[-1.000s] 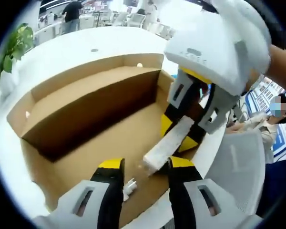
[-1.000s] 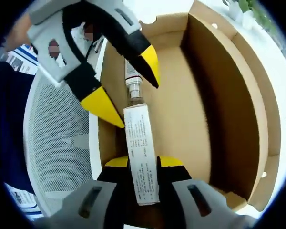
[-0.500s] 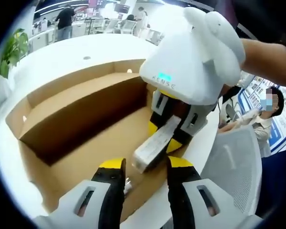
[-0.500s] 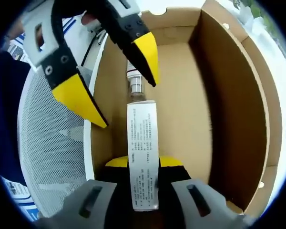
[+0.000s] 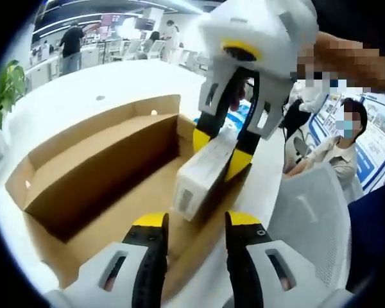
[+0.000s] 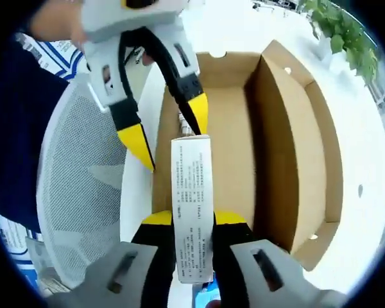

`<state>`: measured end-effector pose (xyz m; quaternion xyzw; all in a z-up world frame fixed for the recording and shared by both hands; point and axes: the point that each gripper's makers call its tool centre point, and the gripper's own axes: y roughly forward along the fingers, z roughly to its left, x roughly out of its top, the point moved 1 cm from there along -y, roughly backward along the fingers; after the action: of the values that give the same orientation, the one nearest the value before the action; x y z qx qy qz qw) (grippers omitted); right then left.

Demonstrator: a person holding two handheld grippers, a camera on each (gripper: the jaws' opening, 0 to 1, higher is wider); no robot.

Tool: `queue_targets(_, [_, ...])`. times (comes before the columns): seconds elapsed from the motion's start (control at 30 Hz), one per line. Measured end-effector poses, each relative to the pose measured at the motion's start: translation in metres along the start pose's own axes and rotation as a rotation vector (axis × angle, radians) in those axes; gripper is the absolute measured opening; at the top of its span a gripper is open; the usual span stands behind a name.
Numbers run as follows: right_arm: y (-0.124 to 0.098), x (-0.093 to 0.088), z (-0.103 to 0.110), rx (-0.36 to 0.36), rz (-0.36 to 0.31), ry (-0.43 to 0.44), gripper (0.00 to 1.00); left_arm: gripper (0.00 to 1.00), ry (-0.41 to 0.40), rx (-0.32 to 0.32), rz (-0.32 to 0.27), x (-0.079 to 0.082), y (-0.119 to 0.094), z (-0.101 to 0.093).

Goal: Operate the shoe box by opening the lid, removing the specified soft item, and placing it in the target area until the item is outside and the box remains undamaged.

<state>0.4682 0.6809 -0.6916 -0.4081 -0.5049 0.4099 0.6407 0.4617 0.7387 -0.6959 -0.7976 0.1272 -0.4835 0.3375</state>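
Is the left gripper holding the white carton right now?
No, the white carton is clamped in the right gripper, while the left gripper is open with nothing between its jaws.

You work with two tools, the left tool [image 5: 194,226] and the right tool [image 6: 192,221], over one open cardboard shoe box [image 6: 244,160], one white carton [image 6: 192,205], one white table [image 5: 90,90], one mesh chair [image 6: 83,192] and one potted plant [image 5: 6,90].

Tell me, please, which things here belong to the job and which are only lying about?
For the job:
- shoe box, open
- white carton, held in the right gripper
- left gripper, open

Only around:
- mesh chair
- plant
- white table
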Motion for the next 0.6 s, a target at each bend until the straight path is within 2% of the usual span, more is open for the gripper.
queue_targets(0.17, [-0.019, 0.003, 0.006, -0.012, -0.008, -0.022, 0.18, 0.34, 0.025, -0.004, -0.019, 0.008, -0.005, -0.008])
queue_targets(0.4, [-0.035, -0.011, 0.018, -0.026, 0.020, -0.041, 0.18, 0.35, 0.072, -0.009, -0.025, 0.011, -0.010, -0.023])
queue_targets(0.6, [-0.048, -0.025, 0.025, -0.048, 0.035, -0.037, 0.18, 0.35, 0.099, -0.033, -0.018, 0.017, -0.004, -0.038])
